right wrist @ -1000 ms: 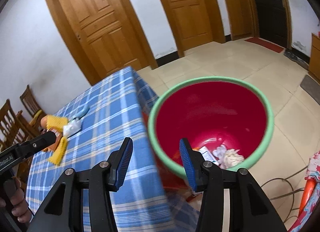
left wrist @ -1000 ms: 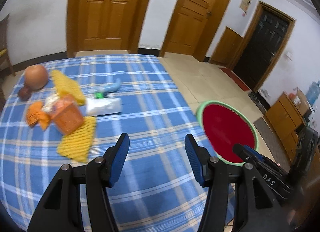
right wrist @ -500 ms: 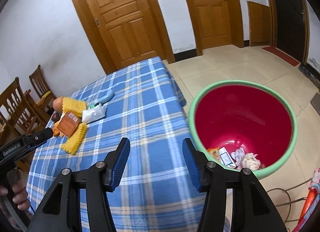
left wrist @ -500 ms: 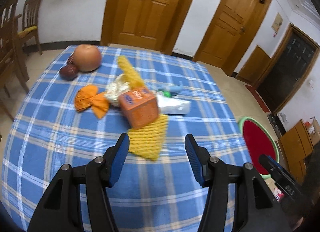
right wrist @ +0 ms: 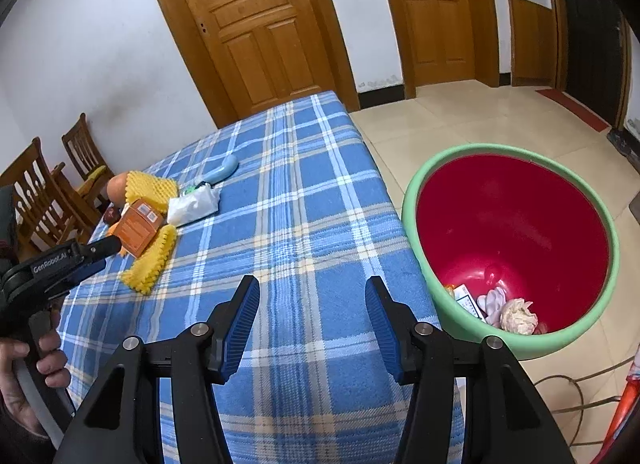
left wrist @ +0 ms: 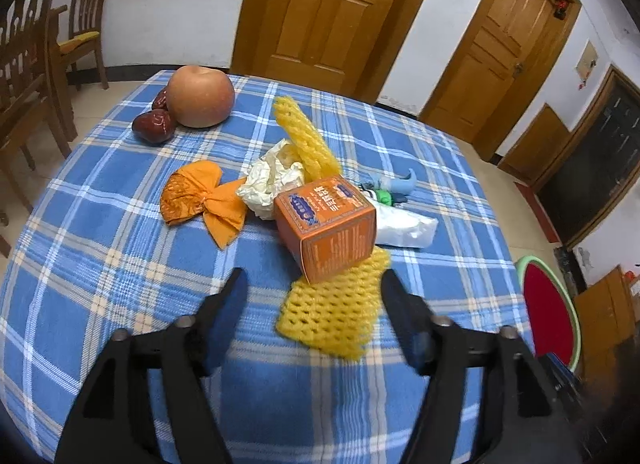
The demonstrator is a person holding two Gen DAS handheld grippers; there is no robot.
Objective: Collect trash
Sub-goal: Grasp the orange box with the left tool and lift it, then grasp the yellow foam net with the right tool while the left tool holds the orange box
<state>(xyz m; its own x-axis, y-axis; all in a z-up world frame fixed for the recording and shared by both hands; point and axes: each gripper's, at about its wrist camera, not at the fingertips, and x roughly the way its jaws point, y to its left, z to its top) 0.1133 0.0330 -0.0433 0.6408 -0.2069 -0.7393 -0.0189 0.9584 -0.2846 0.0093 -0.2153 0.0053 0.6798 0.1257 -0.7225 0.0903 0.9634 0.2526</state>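
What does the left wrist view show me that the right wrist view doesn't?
Only the left wrist view: the orange wrapper, crumpled white paper and two dates beside the apple. Only the right wrist view: trash already lying inside the red bin. Both: the orange box, yellow foam net, white packet and checked tablecloth.

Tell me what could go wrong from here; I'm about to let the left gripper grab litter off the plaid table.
1. The orange cardboard box rests on the yellow foam net, so pulling the net could tip or drag the box.
2. The open left gripper could sweep toward the apple and red dates, which may not be trash.
3. The red bucket with the green rim stands on the floor past the table edge, so a carried piece might drop short.
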